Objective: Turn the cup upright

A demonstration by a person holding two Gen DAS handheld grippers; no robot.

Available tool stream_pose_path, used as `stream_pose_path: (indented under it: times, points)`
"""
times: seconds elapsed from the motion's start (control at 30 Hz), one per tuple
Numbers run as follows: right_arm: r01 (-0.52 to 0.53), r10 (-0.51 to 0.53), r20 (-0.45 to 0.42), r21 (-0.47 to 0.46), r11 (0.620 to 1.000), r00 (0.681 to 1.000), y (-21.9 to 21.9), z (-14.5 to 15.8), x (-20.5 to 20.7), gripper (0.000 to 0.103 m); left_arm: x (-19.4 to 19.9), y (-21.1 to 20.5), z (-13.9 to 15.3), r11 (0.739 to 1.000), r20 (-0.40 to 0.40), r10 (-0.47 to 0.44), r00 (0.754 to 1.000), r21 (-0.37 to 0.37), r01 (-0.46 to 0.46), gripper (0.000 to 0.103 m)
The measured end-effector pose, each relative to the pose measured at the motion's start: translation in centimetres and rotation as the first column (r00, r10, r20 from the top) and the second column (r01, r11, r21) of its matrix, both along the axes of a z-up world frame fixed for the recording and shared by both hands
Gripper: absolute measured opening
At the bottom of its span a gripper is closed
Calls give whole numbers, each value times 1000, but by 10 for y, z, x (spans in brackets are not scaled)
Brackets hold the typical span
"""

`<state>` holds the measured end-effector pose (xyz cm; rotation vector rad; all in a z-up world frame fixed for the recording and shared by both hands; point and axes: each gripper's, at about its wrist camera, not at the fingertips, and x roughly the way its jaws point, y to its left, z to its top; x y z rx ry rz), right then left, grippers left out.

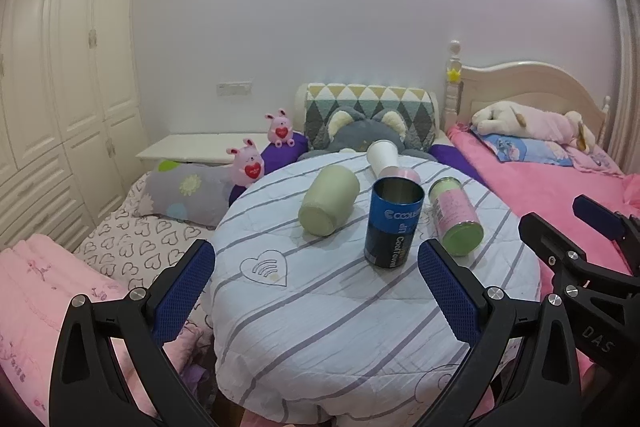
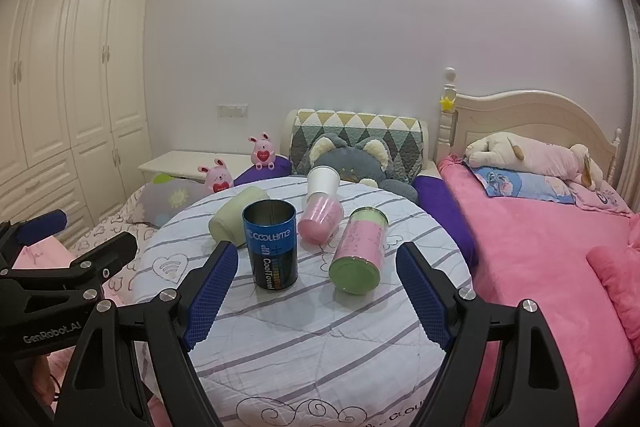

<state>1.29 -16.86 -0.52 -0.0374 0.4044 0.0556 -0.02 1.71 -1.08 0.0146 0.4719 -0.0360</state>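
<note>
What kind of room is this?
Most likely a bedroom, maybe a child's: a pink bed with a cream headboard, plush toys, and a tall built-in wardrobe.

Both wrist views face the table (image 1: pixel 320 307) side-by-side

I see the blue can (image 1: pixel 393 223) standing upright with its open mouth up. At its 10 o'clock the pale green cup (image 1: pixel 329 200) lies on its side; at 12 the pink cup (image 2: pixel 320 218) and white cup (image 2: pixel 322 180) lie tipped; at 3 the pink-and-green can (image 2: pixel 360 251) lies down.
</note>
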Motion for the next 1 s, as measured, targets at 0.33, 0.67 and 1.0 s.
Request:
stream_pose_path:
  times: [0.33, 0.67, 1.0]
  points:
    - [18, -18, 2, 33, 999, 1000, -15, -3, 0, 83, 5, -15, 2, 1000, -2, -24, 1000, -1, 24, 103]
    - [15, -16, 17, 57, 998, 1000, -27, -4, 1, 83, 7, -32, 11, 999, 48, -15, 999, 32, 14, 103]
    - [14, -16, 25, 77, 997, 1000, -36, -5, 6, 83, 14, -41, 15, 999, 57, -14, 998, 52, 11, 103]
